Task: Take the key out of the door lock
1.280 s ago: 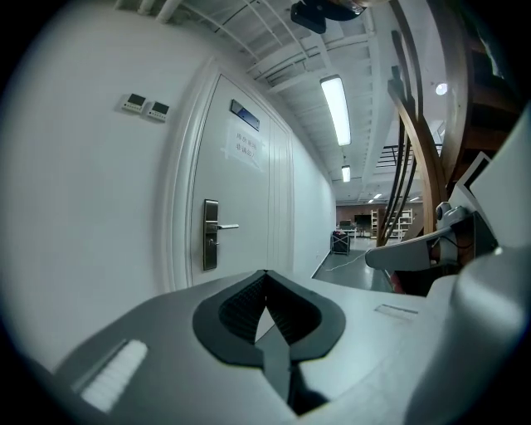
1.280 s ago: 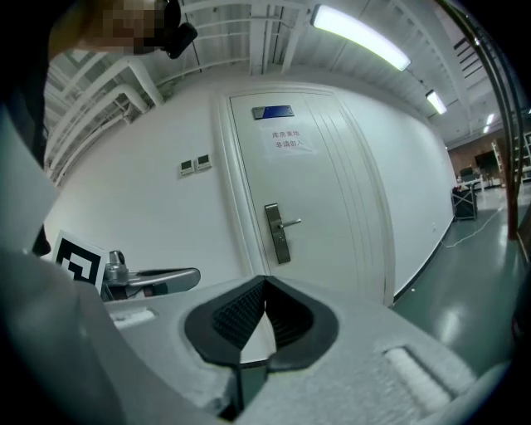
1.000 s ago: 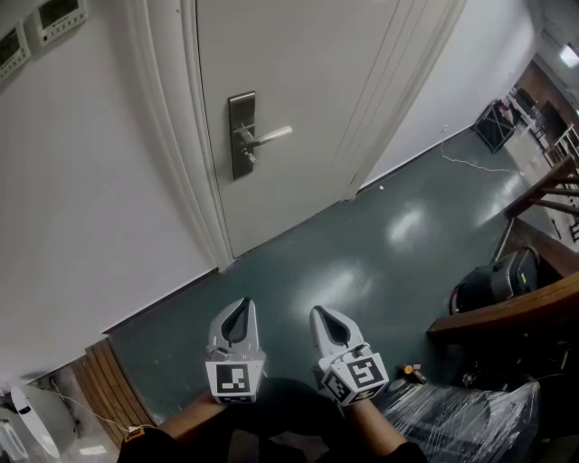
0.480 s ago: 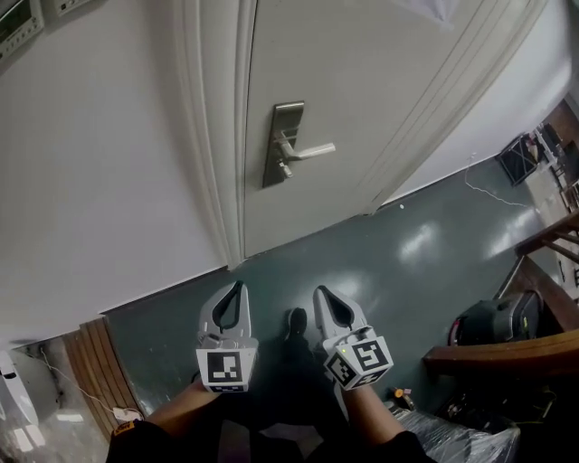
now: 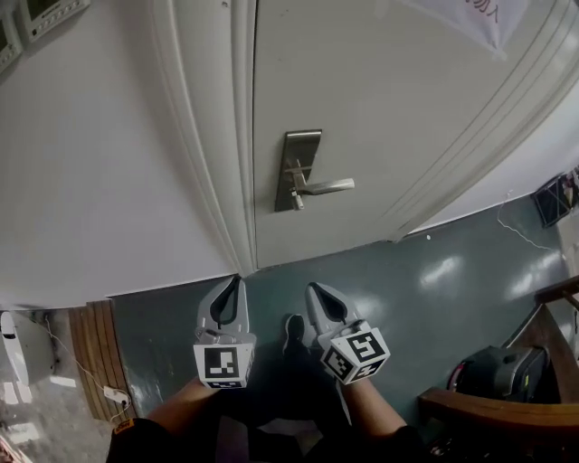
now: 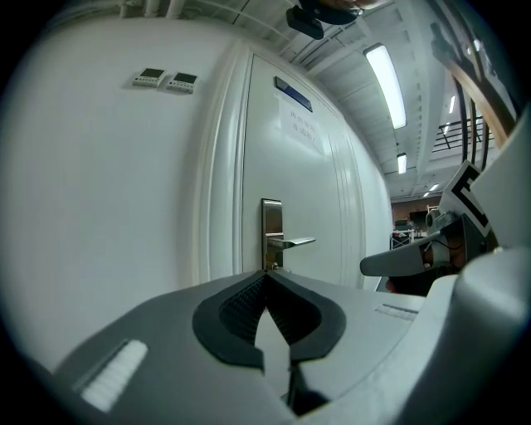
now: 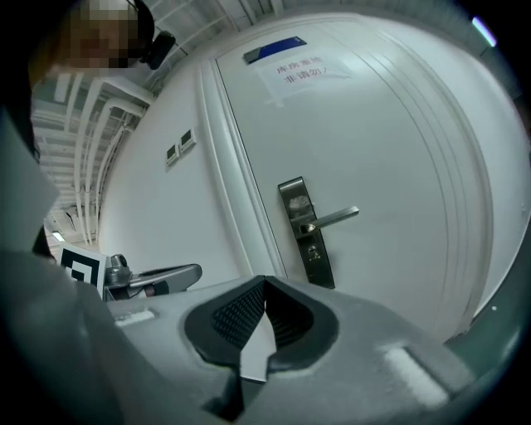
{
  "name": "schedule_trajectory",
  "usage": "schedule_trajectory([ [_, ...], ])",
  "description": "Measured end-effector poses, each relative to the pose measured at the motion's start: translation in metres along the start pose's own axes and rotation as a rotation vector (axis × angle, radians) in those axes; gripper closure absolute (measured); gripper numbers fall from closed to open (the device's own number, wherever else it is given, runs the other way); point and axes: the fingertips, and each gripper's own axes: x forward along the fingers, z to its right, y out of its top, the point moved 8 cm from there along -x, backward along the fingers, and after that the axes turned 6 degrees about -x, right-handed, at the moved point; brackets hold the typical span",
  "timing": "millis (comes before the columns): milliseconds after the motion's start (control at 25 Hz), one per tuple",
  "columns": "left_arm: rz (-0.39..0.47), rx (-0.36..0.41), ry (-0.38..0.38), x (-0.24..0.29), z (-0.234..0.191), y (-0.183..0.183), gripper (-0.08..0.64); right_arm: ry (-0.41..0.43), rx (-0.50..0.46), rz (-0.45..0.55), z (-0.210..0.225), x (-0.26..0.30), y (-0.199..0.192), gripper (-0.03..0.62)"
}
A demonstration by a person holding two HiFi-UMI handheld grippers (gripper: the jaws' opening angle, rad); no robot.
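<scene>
A white door (image 5: 407, 108) carries a steel lock plate (image 5: 296, 170) with a lever handle (image 5: 327, 187). A small stub below the lever (image 5: 295, 201) may be the key; it is too small to tell. Both grippers hang low over the grey floor, well short of the door. My left gripper (image 5: 237, 280) is shut with nothing in it, and my right gripper (image 5: 312, 288) beside it is shut and empty too. In the left gripper view the lock plate (image 6: 271, 234) stands just above my joined tips (image 6: 265, 272). The right gripper view has the plate (image 7: 305, 232) above and right of its tips (image 7: 265, 280).
The white door frame (image 5: 204, 163) and wall are to the left, with wall panels (image 5: 45, 14) at top left. Wooden slats (image 5: 90, 353) and a power strip (image 5: 113, 393) lie at lower left. A black bag (image 5: 507, 366) and wooden rail (image 5: 507, 409) sit at lower right.
The view has swung toward the door: the lock plate has moved from upper left toward the middle and looks larger. Both grippers stay shut and low in front.
</scene>
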Motion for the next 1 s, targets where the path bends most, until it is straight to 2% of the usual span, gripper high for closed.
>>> schedule_trajectory([
  [280, 0.017, 0.000, 0.121, 0.044, 0.011, 0.004, 0.541, 0.188, 0.151, -0.072, 0.061, 0.051, 0.011, 0.565],
  [520, 0.007, -0.041, 0.221, 0.076, 0.017, -0.003, 0.541, 0.326, 0.329, -0.131, 0.103, 0.100, 0.016, 0.531],
  [760, -0.009, 0.001, 0.286, 0.105, 0.017, -0.013, 0.531, 0.421, 0.495, -0.197, 0.133, 0.142, 0.011, 0.499],
  [1000, -0.022, -0.041, 0.321, 0.132, 0.014, -0.015, 0.532, 0.503, 0.643, -0.231, 0.139, 0.172, 0.008, 0.479],
])
